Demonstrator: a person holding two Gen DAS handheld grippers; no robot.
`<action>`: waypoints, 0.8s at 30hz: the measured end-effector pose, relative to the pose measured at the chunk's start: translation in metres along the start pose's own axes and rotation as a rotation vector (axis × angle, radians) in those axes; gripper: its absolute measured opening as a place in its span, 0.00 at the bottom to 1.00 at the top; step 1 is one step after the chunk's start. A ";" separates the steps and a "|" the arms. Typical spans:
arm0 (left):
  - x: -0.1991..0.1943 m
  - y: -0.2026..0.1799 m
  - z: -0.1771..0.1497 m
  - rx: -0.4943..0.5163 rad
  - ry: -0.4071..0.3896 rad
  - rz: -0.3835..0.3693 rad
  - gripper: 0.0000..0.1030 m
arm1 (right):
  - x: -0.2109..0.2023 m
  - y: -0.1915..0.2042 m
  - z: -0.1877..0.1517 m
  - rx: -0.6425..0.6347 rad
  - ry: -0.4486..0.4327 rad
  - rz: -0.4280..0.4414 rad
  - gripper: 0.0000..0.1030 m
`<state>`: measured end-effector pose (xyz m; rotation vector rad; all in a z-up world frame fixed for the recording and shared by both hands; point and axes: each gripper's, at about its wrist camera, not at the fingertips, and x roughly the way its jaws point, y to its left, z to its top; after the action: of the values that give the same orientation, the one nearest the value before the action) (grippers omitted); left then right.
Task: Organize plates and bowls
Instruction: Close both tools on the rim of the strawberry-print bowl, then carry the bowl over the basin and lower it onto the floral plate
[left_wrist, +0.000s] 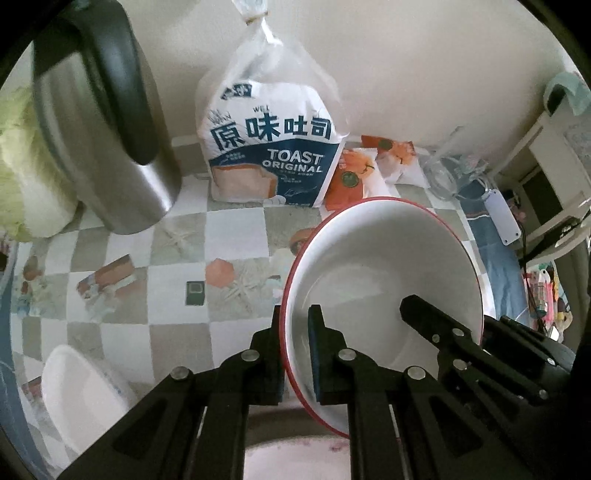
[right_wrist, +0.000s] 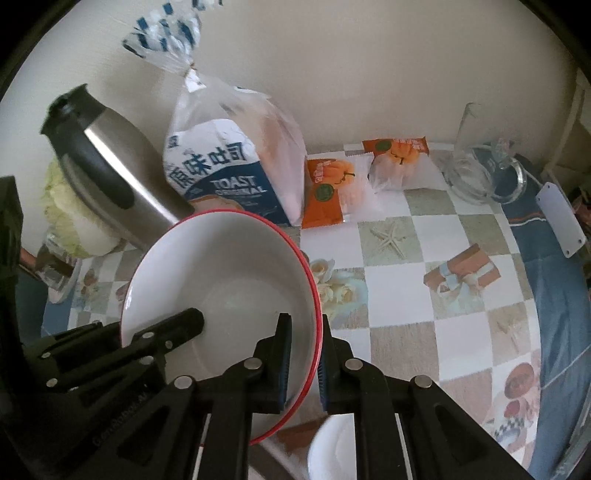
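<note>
Red-rimmed white bowl — round, smooth, glossy — pinched by both grippers' jaws.

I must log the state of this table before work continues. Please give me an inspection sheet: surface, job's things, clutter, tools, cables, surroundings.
Surface: checked tablecloth with printed pictures.
Job's things: red-rimmed white bowl held tilted between both tools; small white bowl on the table; another white dish low in the right wrist view.
Clutter: steel kettle, toast bag, orange snack packs, cabbage, glass jug.
Tools: left tool shut on the bowl's rim; right tool shut on the opposite rim.
Cables: dark cable at the table's far edge.
Surroundings: plain wall behind the table.
</note>
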<state>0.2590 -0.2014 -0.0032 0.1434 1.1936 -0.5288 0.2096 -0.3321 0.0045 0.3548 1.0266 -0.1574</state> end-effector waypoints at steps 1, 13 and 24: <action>-0.004 0.001 -0.004 -0.004 0.001 0.000 0.11 | -0.002 0.003 -0.002 -0.003 -0.003 0.003 0.13; -0.038 0.007 -0.054 -0.031 -0.014 0.043 0.11 | -0.033 0.019 -0.054 -0.024 0.016 0.045 0.13; -0.058 0.019 -0.109 -0.067 -0.040 0.001 0.11 | -0.058 0.033 -0.102 -0.047 0.001 0.048 0.13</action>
<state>0.1603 -0.1251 0.0059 0.0762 1.1712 -0.4877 0.1072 -0.2664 0.0137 0.3369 1.0206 -0.0899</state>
